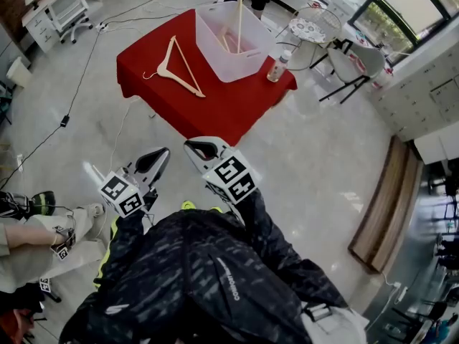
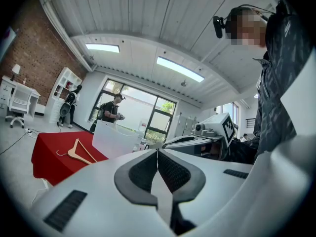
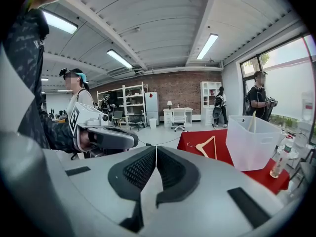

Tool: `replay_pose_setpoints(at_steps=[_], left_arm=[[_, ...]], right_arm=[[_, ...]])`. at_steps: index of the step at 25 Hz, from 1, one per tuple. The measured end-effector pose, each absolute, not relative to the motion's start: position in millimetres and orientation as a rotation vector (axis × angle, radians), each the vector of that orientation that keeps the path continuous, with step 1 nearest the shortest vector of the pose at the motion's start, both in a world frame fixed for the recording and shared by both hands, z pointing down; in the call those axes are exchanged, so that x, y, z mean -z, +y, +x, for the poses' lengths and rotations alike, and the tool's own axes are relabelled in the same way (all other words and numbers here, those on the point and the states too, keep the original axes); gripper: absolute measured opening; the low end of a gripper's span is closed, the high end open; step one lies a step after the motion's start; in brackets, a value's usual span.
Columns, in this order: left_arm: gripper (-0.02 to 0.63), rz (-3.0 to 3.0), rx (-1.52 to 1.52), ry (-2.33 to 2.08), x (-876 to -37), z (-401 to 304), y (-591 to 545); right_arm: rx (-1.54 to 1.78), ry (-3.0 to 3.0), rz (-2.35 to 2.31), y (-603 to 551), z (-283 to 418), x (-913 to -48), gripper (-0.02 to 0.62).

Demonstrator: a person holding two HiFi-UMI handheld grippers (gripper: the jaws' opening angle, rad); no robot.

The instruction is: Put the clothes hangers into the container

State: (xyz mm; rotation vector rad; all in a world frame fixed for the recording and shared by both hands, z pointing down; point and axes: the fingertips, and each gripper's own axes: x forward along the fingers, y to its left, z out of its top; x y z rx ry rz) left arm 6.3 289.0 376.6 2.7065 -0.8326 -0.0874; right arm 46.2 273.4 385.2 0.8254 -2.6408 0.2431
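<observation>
left claw and right claw are both sitting pinched closed and empty, well short of the red tabletop. wooden hanger is lying there beside the clear container, second hanger is standing inside it.

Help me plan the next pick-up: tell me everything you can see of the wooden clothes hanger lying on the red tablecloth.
The light wooden clothes hanger is a triangle of two sloped arms and a straight crossbar, with a thin hook pointing towards the head view's left. It lies flat on the red tablecloth, to the left of the translucent white plastic container and apart from it. Only the cloth touches it.
</observation>
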Motion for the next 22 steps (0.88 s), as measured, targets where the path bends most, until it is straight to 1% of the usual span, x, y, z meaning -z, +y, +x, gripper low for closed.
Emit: replay_pose_setpoints(at_steps=[22], left_arm=[[0.012,2.692,0.091,-0.783,-384,-17,275]], right_arm=[[-0.245,-2.583,0.832,257,23,-400,0.018]])
